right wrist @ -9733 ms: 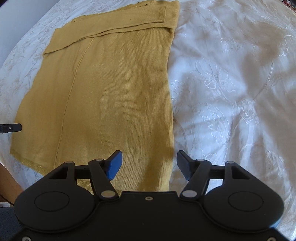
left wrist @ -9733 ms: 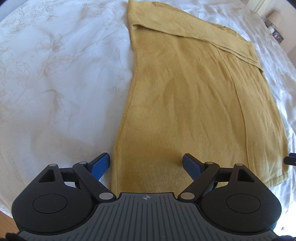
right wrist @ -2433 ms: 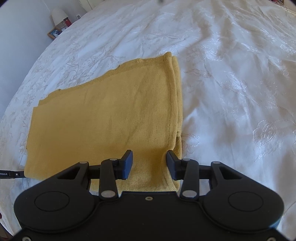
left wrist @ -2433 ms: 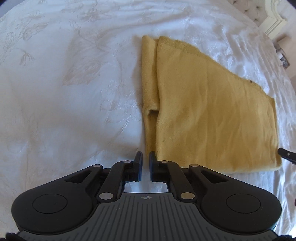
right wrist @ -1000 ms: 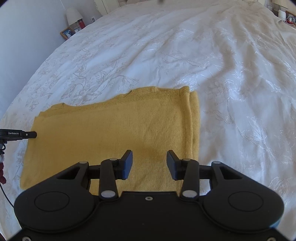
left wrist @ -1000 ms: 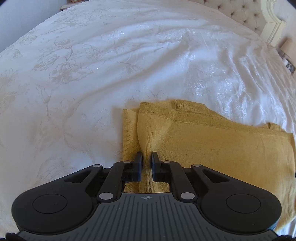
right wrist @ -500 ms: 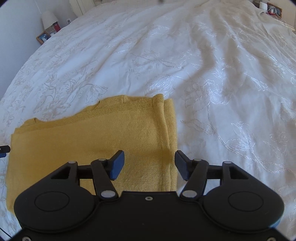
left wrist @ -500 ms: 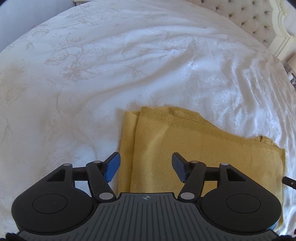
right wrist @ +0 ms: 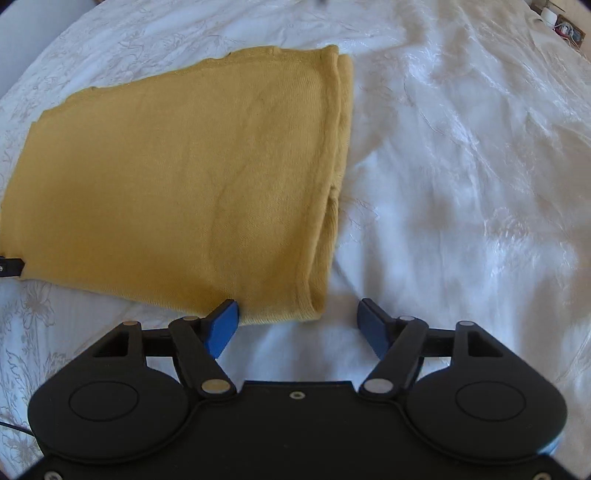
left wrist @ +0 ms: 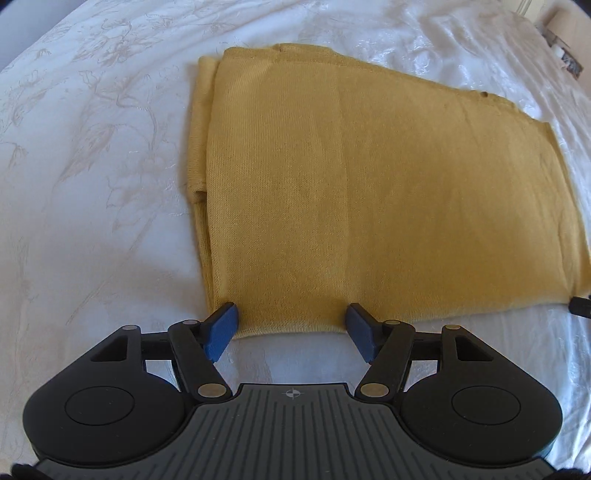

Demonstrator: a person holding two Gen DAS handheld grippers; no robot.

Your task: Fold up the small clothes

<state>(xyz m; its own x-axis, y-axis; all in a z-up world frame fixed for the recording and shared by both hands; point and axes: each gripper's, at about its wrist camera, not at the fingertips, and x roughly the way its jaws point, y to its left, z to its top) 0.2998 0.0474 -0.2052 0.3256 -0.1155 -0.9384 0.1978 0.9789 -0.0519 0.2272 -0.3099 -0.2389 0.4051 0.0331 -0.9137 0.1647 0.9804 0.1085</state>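
Note:
A mustard-yellow knit garment (left wrist: 369, 192) lies folded flat on the white bedspread; it also shows in the right wrist view (right wrist: 177, 184). My left gripper (left wrist: 290, 328) is open and empty, its blue pads straddling the near left part of the garment's front edge. My right gripper (right wrist: 299, 326) is open and empty, just short of the garment's near right corner, with the left pad at the hem and the right pad over bare bedspread. Layered folded edges show along the garment's left side in the left view and right side in the right view.
The white embroidered bedspread (left wrist: 92, 166) spreads around the garment, also in the right wrist view (right wrist: 461, 166). Small items on a bedside surface sit at the far right corner (right wrist: 557, 22). The other gripper's tip shows at the frame edge (left wrist: 581, 306).
Both grippers have moved back and down to the garment's near edge, still open. A second ago the left gripper was shut on the fabric and has since let go.

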